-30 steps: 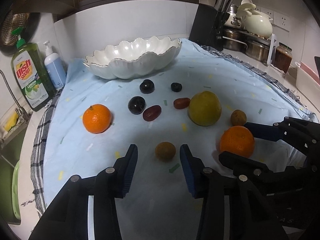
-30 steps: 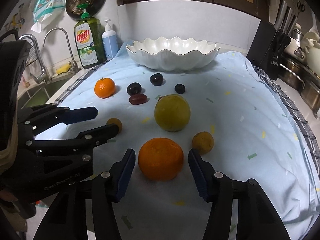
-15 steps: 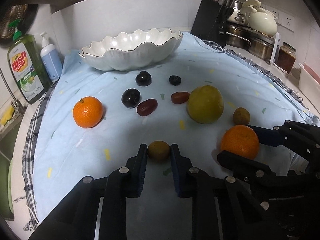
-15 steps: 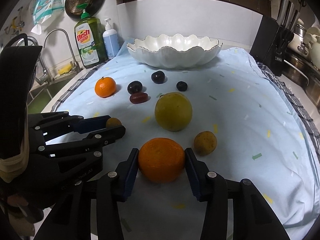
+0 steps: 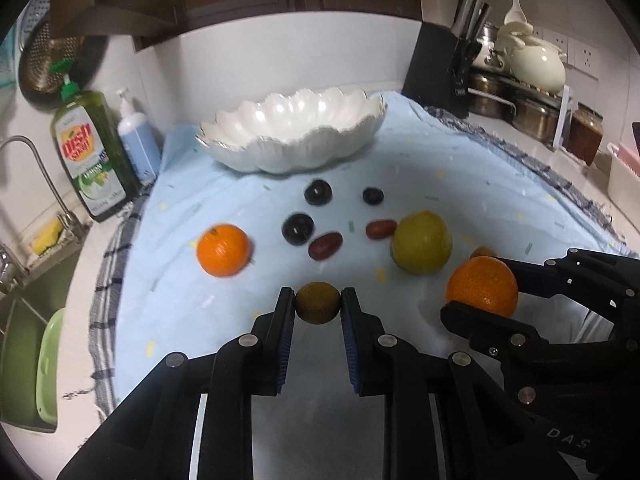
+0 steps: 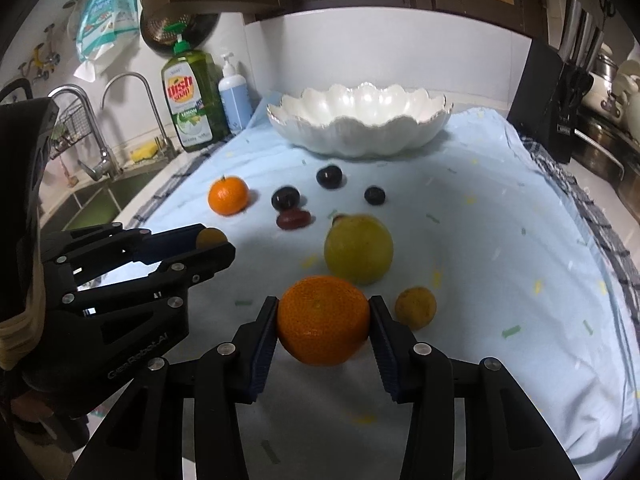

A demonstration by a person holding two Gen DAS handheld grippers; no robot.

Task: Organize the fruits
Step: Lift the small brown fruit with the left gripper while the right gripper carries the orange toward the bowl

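We see our left hand-held gripper (image 5: 318, 308) pinching a small brown fruit (image 5: 317, 303) between its blue pads, above the blue cloth (image 5: 192, 288) spread on the worktop. Our right hand-held gripper (image 6: 323, 322) is pinching the big orange (image 6: 323, 319) at its sides; whether the orange has left the cloth we cannot tell.

In the right wrist view a second small brown fruit (image 6: 416, 307) lies just right of the orange, and a yellow-green fruit (image 6: 358, 249) sits beyond it. Farther back we find a mandarin (image 6: 228, 195) at the left, three dark round fruits (image 6: 285, 198) (image 6: 329, 177) (image 6: 375, 195), and a red grape (image 6: 293, 218); the left wrist view shows another red grape (image 5: 381, 229) touching the yellow-green fruit.

The white scalloped bowl (image 6: 360, 136) stands at the far end of the cloth with nothing showing inside it. A green dish soap bottle (image 6: 193, 98) and a blue pump bottle (image 6: 234, 96) stand beside the sink (image 6: 96, 204) at the left. A black knife block (image 5: 436, 76) stands at the right.
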